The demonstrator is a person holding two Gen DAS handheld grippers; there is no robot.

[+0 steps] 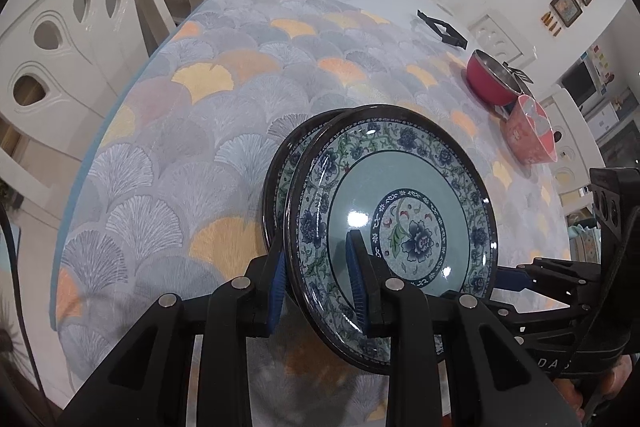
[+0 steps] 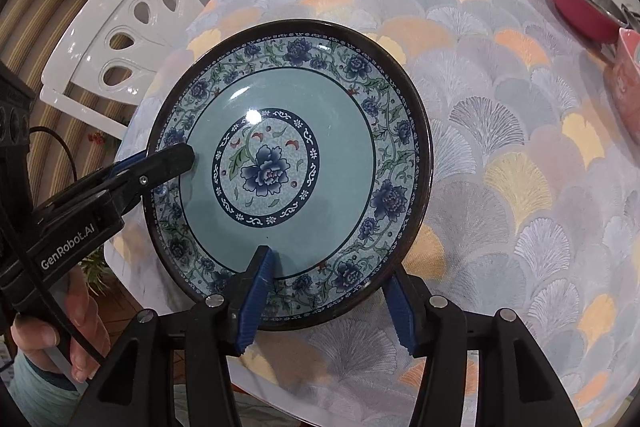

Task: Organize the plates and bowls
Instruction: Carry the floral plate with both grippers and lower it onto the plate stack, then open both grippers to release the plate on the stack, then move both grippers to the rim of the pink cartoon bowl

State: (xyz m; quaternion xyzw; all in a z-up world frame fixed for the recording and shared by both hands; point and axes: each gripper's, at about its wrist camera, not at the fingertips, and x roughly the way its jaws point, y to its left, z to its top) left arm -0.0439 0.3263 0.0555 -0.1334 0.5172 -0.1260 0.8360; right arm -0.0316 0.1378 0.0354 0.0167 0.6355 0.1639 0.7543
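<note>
My left claw (image 1: 320, 283) pinches the plate (image 2: 288, 171) rim, steadying it centre-frame; right claw (image 2: 328, 303) straddles the rim, slack.

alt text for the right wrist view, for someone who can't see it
A blue floral plate with a dark rim is held above a fan-patterned tablecloth, gripped at its left edge by the left claw. The right claw straddles its near rim, pads apart. A red pan sits far right.
</note>
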